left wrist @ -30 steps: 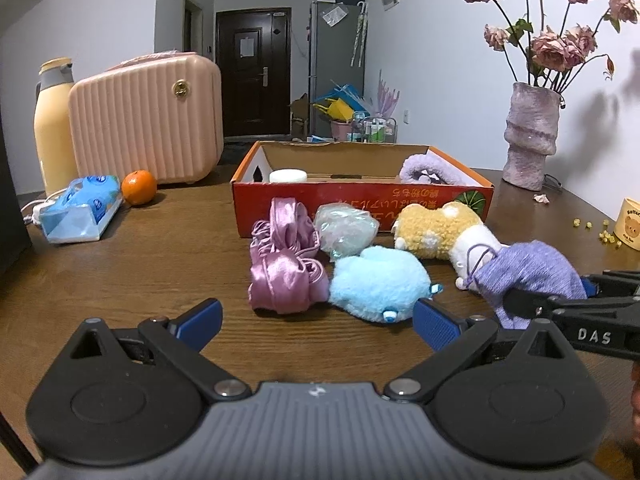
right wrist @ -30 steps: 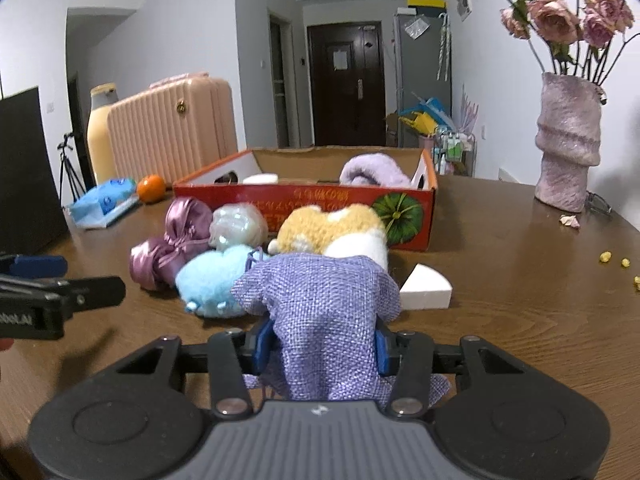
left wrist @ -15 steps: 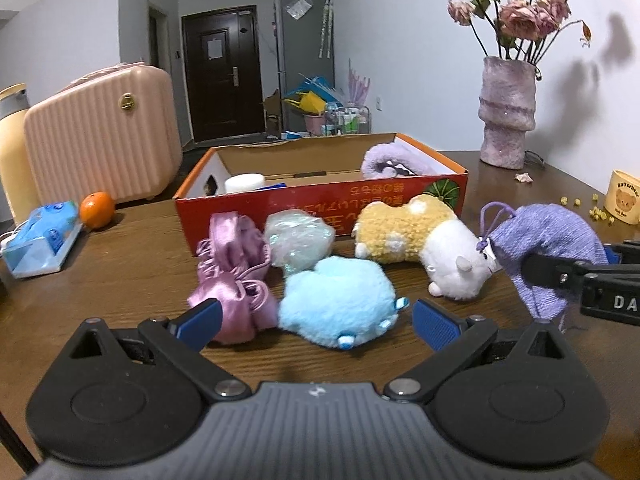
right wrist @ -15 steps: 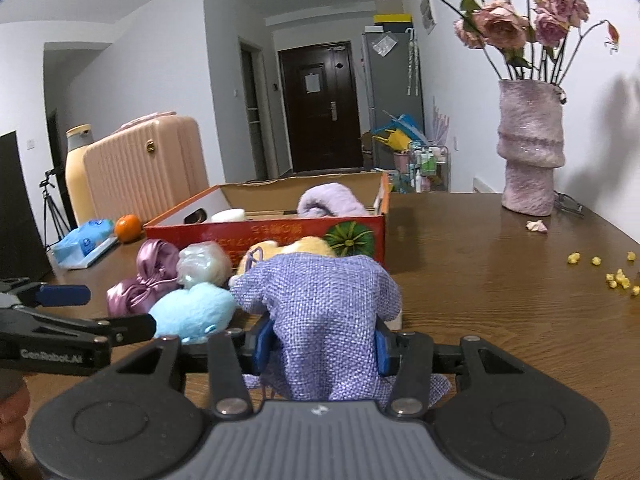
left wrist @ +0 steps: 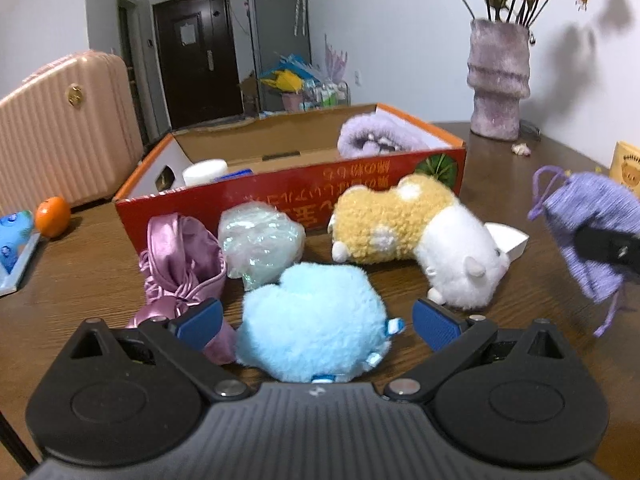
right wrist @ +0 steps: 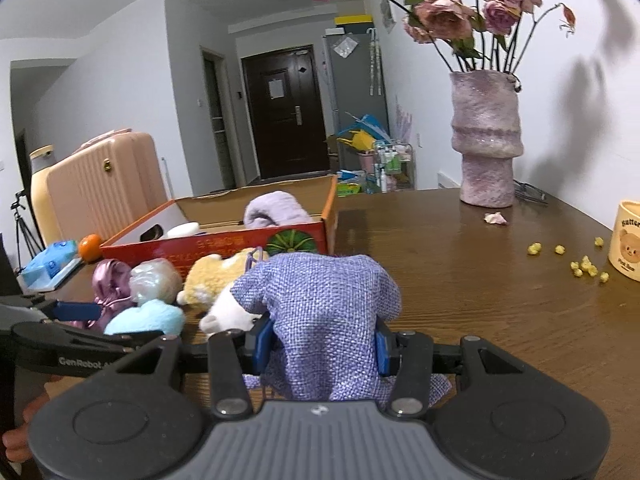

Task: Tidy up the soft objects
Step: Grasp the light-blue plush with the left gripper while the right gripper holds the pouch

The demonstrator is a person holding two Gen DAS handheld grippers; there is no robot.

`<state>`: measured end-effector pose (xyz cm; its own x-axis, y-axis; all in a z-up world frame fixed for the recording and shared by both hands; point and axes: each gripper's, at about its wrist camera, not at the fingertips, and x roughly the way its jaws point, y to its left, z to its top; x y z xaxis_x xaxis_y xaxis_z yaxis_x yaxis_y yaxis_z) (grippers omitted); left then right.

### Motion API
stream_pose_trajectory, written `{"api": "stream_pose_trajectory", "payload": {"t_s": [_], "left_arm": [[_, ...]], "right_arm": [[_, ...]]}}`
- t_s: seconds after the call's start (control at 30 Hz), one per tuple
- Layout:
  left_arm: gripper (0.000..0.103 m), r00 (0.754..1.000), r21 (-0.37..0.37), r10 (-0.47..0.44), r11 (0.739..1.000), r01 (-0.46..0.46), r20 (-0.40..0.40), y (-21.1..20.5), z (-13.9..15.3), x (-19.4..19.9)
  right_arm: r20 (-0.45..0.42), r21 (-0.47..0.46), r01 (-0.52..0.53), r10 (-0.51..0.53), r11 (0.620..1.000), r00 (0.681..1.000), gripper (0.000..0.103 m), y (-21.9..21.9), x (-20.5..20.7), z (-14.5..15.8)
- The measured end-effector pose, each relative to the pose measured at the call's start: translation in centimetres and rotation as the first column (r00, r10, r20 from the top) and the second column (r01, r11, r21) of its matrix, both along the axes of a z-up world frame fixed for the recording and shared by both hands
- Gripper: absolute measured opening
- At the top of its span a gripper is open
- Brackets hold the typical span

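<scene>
Already, one purple towel [left wrist: 380,136] lies in the box [left wrist: 280,196]. Right gripper [right wrist: 320,346] clamps a lilac pouch [right wrist: 320,312]; left gripper [left wrist: 316,322], jaws apart, straddles the blue plush [left wrist: 312,320]. Four soft items remain outside.

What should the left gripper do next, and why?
Probably ease forward and close on the blue plush: the left gripper is open with its jaws on either side of it, while the right gripper already holds the purple pouch.
</scene>
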<state>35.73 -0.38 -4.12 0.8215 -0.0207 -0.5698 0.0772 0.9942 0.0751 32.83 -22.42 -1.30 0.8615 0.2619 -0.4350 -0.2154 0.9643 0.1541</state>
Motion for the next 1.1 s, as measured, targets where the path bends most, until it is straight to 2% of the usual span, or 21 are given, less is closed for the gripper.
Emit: {"api": "stream_pose_trajectory", "payload": {"t_s": [0.33,0.53,0.6,0.73,0.87,0.93,1.0,1.1], "left_arm": [[0.103,0.998,0.002,-0.049,0.999,0.049,-0.045,0.7,-1.1,2.3],[0.103,0.995,-0.030,-0.104,0.994,0.104,0.006,0.7,-0.4,1.8],[0.103,0.994,-0.016,-0.110,0.994,0.110,0.017,0.3,-0.4,1.6],[0.103,0.995,-0.003,-0.090,0.996,0.090,-0.038,0.2,-1.1,2.4],[0.103,0.991,-0.055,-0.060,0.997,0.054,-0.116,1.3,-1.9,3.4],[0.099,0.989,-0.084,-0.046,0.996,0.034,-0.138,2.0,-2.1,3.6],[0.087,0.989,-0.107,-0.039,0.994,0.023,-0.144,2.4,-2.1,3.7],[0.082,0.991,-0.094,-0.031,0.995,0.018,-0.131,2.3,-2.0,3.5]], "right_arm": [[-0.028,-0.018,0.009,-0.009,1.000,1.000,0.047,0.3,0.5,-0.6],[-0.037,-0.027,0.006,-0.007,1.000,0.999,0.047,0.5,0.5,-0.8],[-0.036,-0.027,0.006,-0.007,1.000,0.999,0.047,0.5,0.5,-0.8],[-0.034,-0.026,0.003,-0.004,1.000,0.999,0.047,0.5,0.5,-0.9],[-0.035,-0.023,0.000,-0.001,1.000,0.999,0.047,0.4,0.6,-0.9],[-0.035,-0.021,-0.001,0.000,1.000,0.999,0.047,0.4,0.6,-0.9],[-0.036,-0.020,-0.003,0.002,1.000,0.999,0.047,0.4,0.6,-0.9],[-0.038,-0.018,-0.004,0.003,1.000,0.999,0.047,0.4,0.5,-0.9]]}}
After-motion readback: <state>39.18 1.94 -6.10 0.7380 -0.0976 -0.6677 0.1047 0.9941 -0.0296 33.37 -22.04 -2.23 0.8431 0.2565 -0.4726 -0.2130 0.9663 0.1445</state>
